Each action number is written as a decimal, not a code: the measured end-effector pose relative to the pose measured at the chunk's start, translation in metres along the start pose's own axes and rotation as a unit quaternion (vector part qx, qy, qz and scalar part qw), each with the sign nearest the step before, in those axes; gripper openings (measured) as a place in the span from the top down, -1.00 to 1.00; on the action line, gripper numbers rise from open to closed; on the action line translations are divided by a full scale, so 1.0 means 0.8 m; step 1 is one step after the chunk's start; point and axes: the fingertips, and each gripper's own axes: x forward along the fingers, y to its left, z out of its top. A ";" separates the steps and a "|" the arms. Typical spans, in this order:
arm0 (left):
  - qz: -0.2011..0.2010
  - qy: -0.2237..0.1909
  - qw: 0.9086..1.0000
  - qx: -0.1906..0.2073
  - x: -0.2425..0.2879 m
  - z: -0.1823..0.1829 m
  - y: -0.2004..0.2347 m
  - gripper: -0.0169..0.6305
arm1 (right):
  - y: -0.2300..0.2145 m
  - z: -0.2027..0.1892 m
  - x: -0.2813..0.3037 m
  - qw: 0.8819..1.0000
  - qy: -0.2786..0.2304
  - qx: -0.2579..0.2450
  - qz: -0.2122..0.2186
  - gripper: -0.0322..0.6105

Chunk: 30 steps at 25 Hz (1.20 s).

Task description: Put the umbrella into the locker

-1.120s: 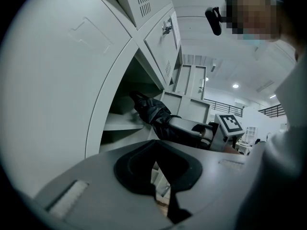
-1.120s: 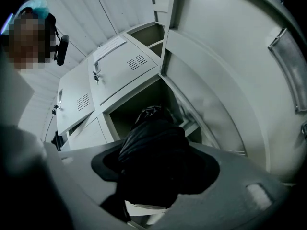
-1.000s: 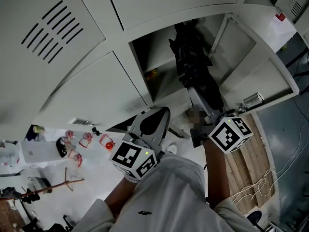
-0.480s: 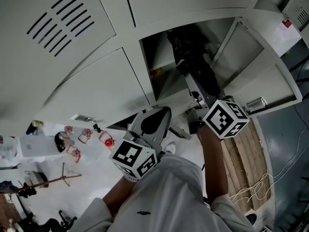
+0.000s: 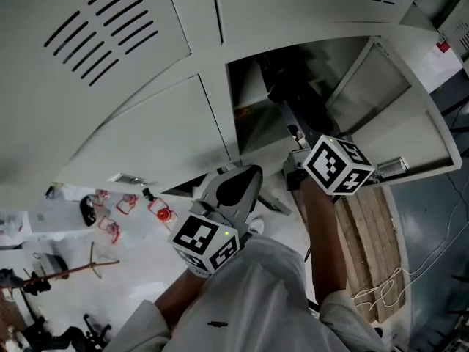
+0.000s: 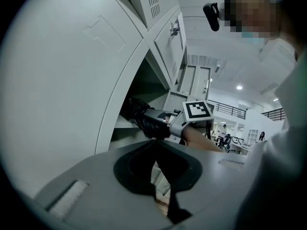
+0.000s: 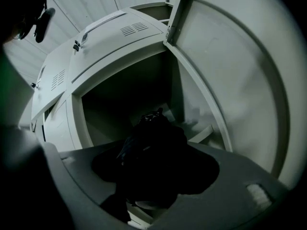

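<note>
A: Where's the umbrella (image 5: 297, 101)?

B: Folded, black, front end already inside the open locker (image 5: 245, 86) compartment. The right gripper (image 5: 296, 141) is clamped on its rear part; the right gripper view has the dark bundle (image 7: 153, 147) filling the space between the jaws.

A: Left gripper (image 5: 238, 178)?

B: Jaws together, nothing in them, hanging low just outside the locker, apart from the umbrella.

A: Handling?

B: Looks light. Soft fabric over a stiff core, so I'd guess the cloth gives and could slide under the pads. Best hold is round the thick middle or the handle end, roughly where it's held now. Not fragile.

A: Anything in the way?

B: The locker door (image 5: 396, 116) stands open on the right, close beside the right gripper's marker cube, and could get bumped. The compartment frame is narrow on both sides. A small yellowish thing (image 5: 245, 111) sits inside at the left, too small to name. On the floor there's a wooden board (image 5: 370, 226) and red bits (image 5: 157, 211), well clear.
</note>
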 end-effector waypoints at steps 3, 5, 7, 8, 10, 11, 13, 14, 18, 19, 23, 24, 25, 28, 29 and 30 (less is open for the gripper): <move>0.004 0.001 1.000 -0.002 0.000 0.002 0.004 0.89 | -0.002 -0.002 0.011 1.000 0.008 -0.011 -0.006 0.02; 0.006 0.002 1.000 -0.002 0.001 0.002 0.005 0.89 | -0.004 -0.005 0.016 1.000 0.013 -0.014 -0.006 0.02; 0.008 0.003 1.000 -0.001 0.003 0.002 0.007 0.89 | -0.005 -0.006 0.022 1.000 0.016 -0.024 -0.005 0.02; 0.009 0.003 1.000 -0.001 0.005 0.002 0.008 0.89 | -0.005 -0.006 0.025 0.999 0.018 -0.032 -0.004 0.02; 0.011 0.003 1.000 0.000 0.008 0.001 0.009 0.89 | -0.004 -0.006 0.032 0.998 0.022 -0.052 -0.002 0.02; 0.011 0.003 1.000 0.001 0.009 0.001 0.009 0.89 | -0.004 -0.007 0.036 0.998 0.025 -0.063 -0.001 0.02; 0.010 0.003 1.000 0.002 0.013 0.001 0.008 0.89 | -0.004 -0.008 0.043 0.996 0.030 -0.083 0.000 0.02; 0.010 0.003 1.000 0.003 0.015 0.002 0.007 0.89 | -0.004 -0.008 0.046 0.995 0.032 -0.091 0.000 0.02; 0.005 0.001 1.000 0.005 0.023 0.005 0.003 0.89 | -0.004 -0.006 0.057 0.993 0.036 -0.111 -0.001 0.02; 0.004 0.002 1.000 0.005 0.024 0.005 0.002 0.89 | -0.004 -0.006 0.059 0.993 0.038 -0.115 -0.002 0.01; 0.002 0.004 1.000 0.006 0.029 0.006 0.003 0.89 | -0.005 -0.005 0.066 0.990 0.044 -0.131 -0.001 0.01; 0.002 0.005 1.000 0.006 0.031 0.006 0.004 0.89 | -0.004 -0.004 0.068 0.990 0.045 -0.134 -0.001 0.01; 0.002 0.006 1.000 0.006 0.032 0.006 0.004 0.89 | -0.004 -0.004 0.070 0.989 0.047 -0.138 -0.001 0.01; 0.000 0.008 1.000 0.006 0.036 0.006 0.005 0.89 | -0.004 -0.002 0.077 0.986 0.054 -0.156 -0.002 0.01; -0.001 0.008 1.000 0.006 0.037 0.007 0.005 0.89 | -0.003 -0.002 0.079 0.985 0.057 -0.162 -0.003 0.01; -0.002 0.009 1.000 0.007 0.039 0.008 0.005 0.89 | -0.003 -0.001 0.082 0.984 0.061 -0.169 -0.003 0.01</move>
